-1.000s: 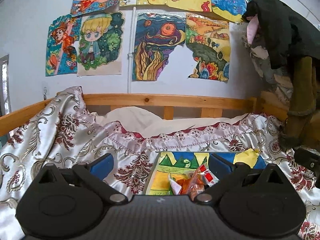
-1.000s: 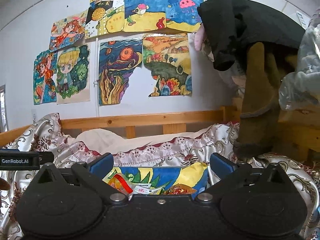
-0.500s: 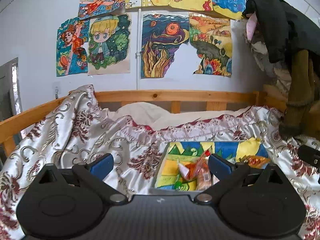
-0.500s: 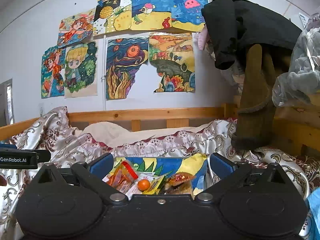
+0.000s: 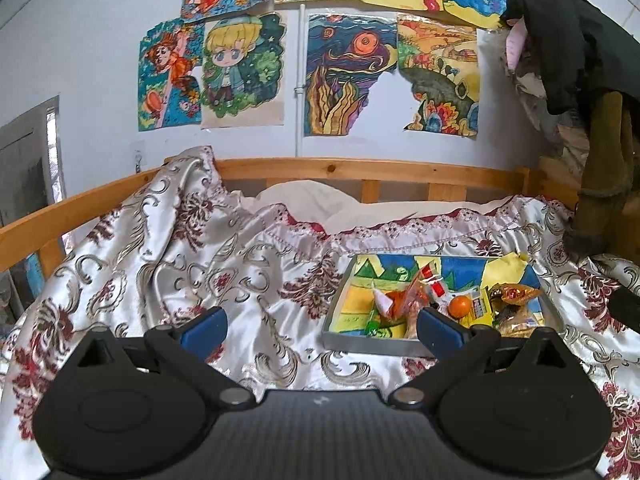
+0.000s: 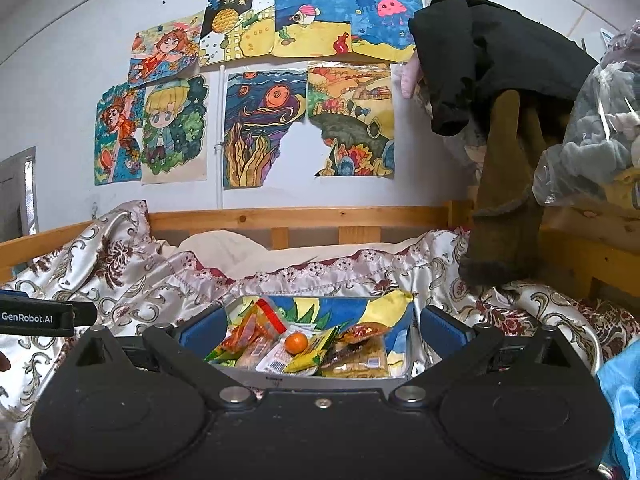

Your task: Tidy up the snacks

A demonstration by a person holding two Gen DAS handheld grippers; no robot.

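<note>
A shallow grey tray (image 5: pixel 372 345) with a colourful drawing inside lies on the bed's patterned satin cover. It holds several snack packets, among them an orange-and-red packet (image 5: pixel 404 300), a small orange fruit (image 5: pixel 459 306) and a brown packet (image 5: pixel 516 294). My left gripper (image 5: pixel 322 328) is open and empty, hanging over the cover left of the tray. In the right wrist view the tray (image 6: pixel 304 379) sits straight ahead with the orange fruit (image 6: pixel 296 342) and yellow packets (image 6: pixel 362 356). My right gripper (image 6: pixel 320 330) is open and empty, above the tray's near edge.
A wooden bed rail (image 5: pixel 360 170) runs along the back wall under the drawings. Dark clothes (image 6: pixel 496 60) and a brown garment (image 6: pixel 504 216) hang at the right. A clear bag of soft things (image 6: pixel 600 136) sits on a wooden shelf. The left gripper's side (image 6: pixel 36 316) shows at left.
Both grippers have risen and pulled back, so more of the tray and its snacks shows. The left view has shifted leftward. Both stay open.
</note>
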